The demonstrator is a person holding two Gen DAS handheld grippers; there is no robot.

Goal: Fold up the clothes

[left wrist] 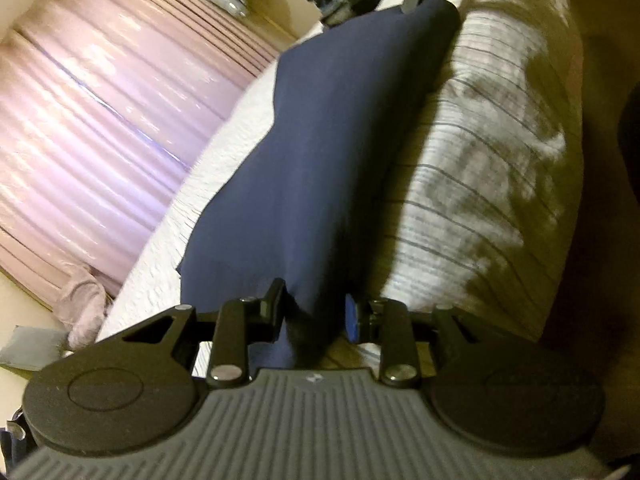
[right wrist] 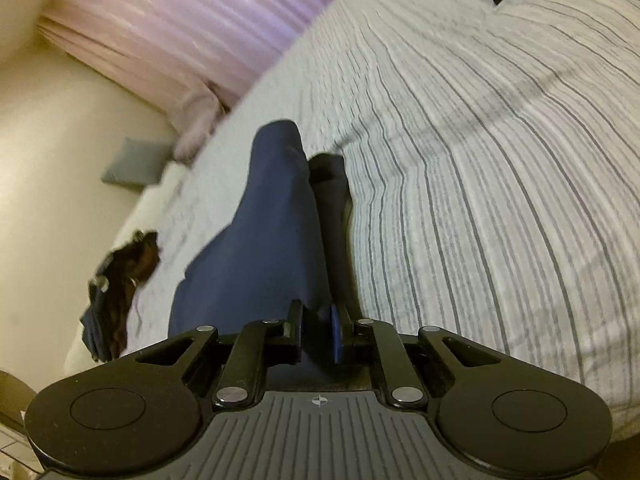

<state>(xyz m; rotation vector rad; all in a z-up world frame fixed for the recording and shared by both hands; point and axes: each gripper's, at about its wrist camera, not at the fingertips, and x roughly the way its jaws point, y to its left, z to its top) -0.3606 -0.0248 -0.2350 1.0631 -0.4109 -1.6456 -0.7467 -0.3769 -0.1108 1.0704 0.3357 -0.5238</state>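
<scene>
Your left gripper (left wrist: 316, 312) is clenched on one end of the navy garment (left wrist: 328, 152); the cloth bunches between the two fingers and runs straight ahead, away from the camera. Your right gripper (right wrist: 316, 330) is likewise clamped on navy cloth, which drops from its fingers and trails forward over the bed (right wrist: 480, 160).

The relation that matters is this: the garment's long axis lies along the line between your two grippers. In the left wrist view the navy strip stretches from your left gripper to its far end at the top of the frame, where the other gripper pinches it. So each hand holds one short end, and the cloth hangs between them as a long narrow band, above or just brushing the striped bedcover (left wrist: 480, 184). Neither hand is nearer; both already have it.

In the right wrist view the band looks doubled, with a darker layer (right wrist: 332, 216) lying just beside the blue one, though blur keeps me from telling whether that is a second layer or only shadow. If it is a layer, the garment is already folded lengthwise, and a further fold would bring the two held ends together.

At the left edge of the bed a dark crumpled heap (right wrist: 120, 280) lies well apart from the navy cloth.
</scene>
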